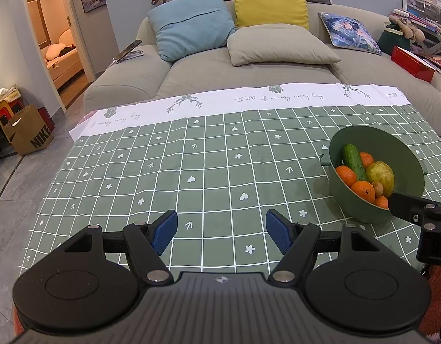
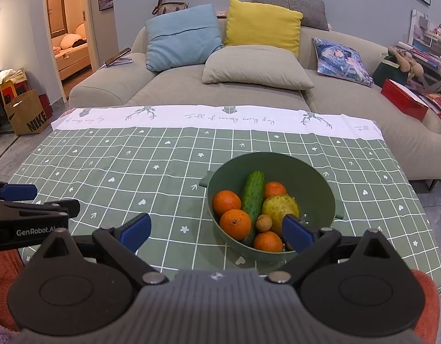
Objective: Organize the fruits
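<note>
We hold both claws low over the worktop (image 2: 134, 160), and all the fruit we can see sits in the bowl (image 2: 320, 183) at the lower middle of the right wrist view: four oranges (image 2: 226, 202), a cucumber (image 2: 252, 193), a yellow-green fruit (image 2: 279, 209) and a small brown one (image 2: 263, 222). The cloth around the bowl shows no loose fruit. The right claw (image 2: 217, 229) is spread wide and grips nothing; its right finger stands in front of the bowl's near rim, its left finger off to the left, so the bowl lies just ahead and slightly right of its midline. The cucumber's long axis runs from lower left to upper right in that view, nearly along the claw's line of sight. The left claw (image 1: 221, 230) is likewise wide and bare, pointing at plain cloth, with the bowl (image 1: 349, 137) far to the right of its frame. So the right claw is plainly the nearer one. This scene suits either fruit gathered in the bowl as wanted, or fruit waiting there to be sorted out; we cannot tell which.
</note>
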